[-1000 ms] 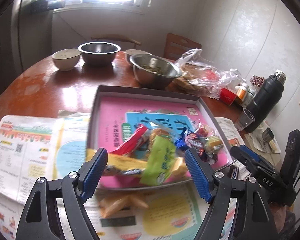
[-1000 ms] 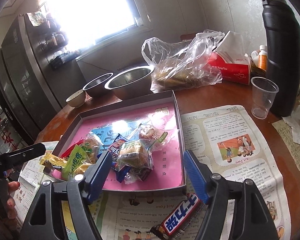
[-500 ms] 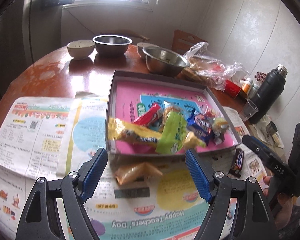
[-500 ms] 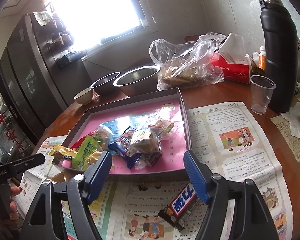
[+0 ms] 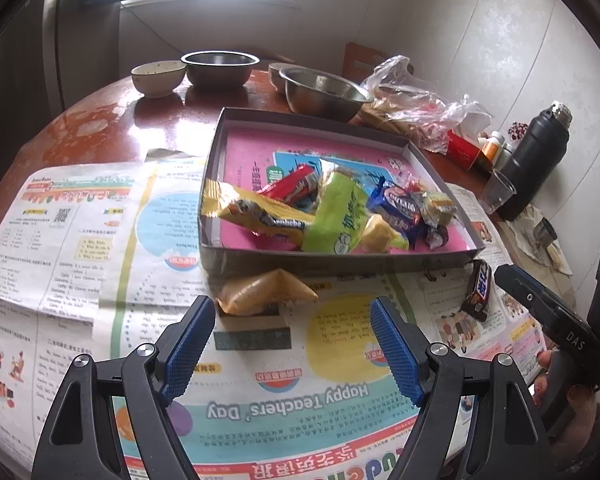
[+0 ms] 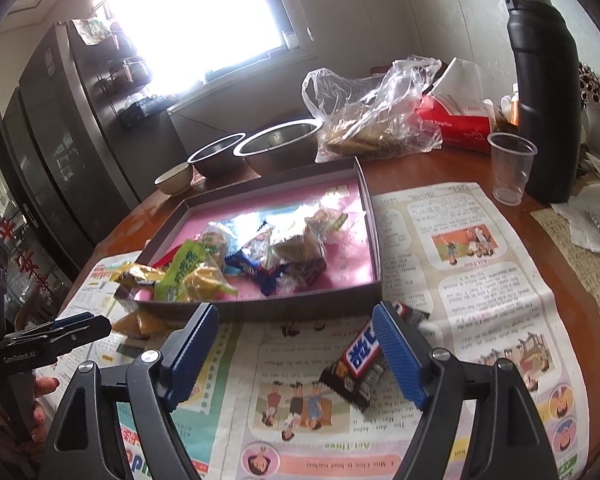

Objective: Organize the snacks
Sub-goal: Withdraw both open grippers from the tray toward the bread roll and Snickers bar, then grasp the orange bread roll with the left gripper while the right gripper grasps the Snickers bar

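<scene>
Nearest each camera stand the blue-padded jaws. The left gripper (image 5: 292, 344) is spread wide over the newspaper (image 5: 80, 240) and holds nothing. The right gripper (image 6: 296, 352) has just been opening its jaws; they press on nothing, though the dark chocolate bar (image 6: 364, 364) lies on the paper between them, close to the right pad.

Just beyond the left gripper lies 1 tan packet (image 5: 260, 292), close against the front wall of the grey tray (image 5: 340, 264). These 2 snacks are outside the tray; the rest sit heaped on its pink floor, among them a green packet (image 5: 336, 216) and a yellow wrapper (image 5: 256, 212).

Handling, as judged: both loose snacks look light, with slick, crinkly wrappers. The bar seems stiff enough to pinch across its narrow width at mid-length. The tan packet looks soft and puffed, so a gentle grip across its middle seems safest.

Farthest stand metal bowls (image 5: 324, 92) and a black flask (image 6: 548, 92).
</scene>
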### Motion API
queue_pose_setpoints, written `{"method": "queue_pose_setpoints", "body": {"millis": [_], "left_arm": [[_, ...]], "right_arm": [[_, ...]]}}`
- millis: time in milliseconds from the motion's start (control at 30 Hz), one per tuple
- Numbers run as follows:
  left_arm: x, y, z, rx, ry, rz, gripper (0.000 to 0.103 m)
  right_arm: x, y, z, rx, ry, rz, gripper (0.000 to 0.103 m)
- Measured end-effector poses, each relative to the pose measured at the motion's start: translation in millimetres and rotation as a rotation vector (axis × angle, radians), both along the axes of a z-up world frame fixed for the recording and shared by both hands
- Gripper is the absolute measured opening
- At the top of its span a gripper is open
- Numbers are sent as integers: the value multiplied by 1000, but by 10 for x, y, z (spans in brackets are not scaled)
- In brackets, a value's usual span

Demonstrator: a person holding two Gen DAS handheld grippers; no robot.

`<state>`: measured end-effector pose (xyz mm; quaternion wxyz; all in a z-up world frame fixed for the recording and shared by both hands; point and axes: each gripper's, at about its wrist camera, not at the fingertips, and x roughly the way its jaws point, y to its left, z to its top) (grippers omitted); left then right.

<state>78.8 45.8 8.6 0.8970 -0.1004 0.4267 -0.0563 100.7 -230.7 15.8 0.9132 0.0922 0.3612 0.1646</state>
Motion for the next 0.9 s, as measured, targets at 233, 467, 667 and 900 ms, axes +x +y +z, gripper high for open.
{"method": "queue_pose_setpoints", "body": {"millis": [233, 467, 667, 900], "left_arm": [[32, -29, -105, 14, 19, 22, 81], [143, -42, -151, 24, 27, 34, 81], [259, -45, -231, 39, 41, 46, 81], [355, -26, -320, 49, 58, 57, 81]], "right_arm": [[-83, -80, -131, -17, 34, -16, 80], [-4, -171, -250, -24, 69, -51, 81], [122, -153, -415, -79, 117, -90, 81], [172, -35, -458, -198, 81, -87, 49]]}}
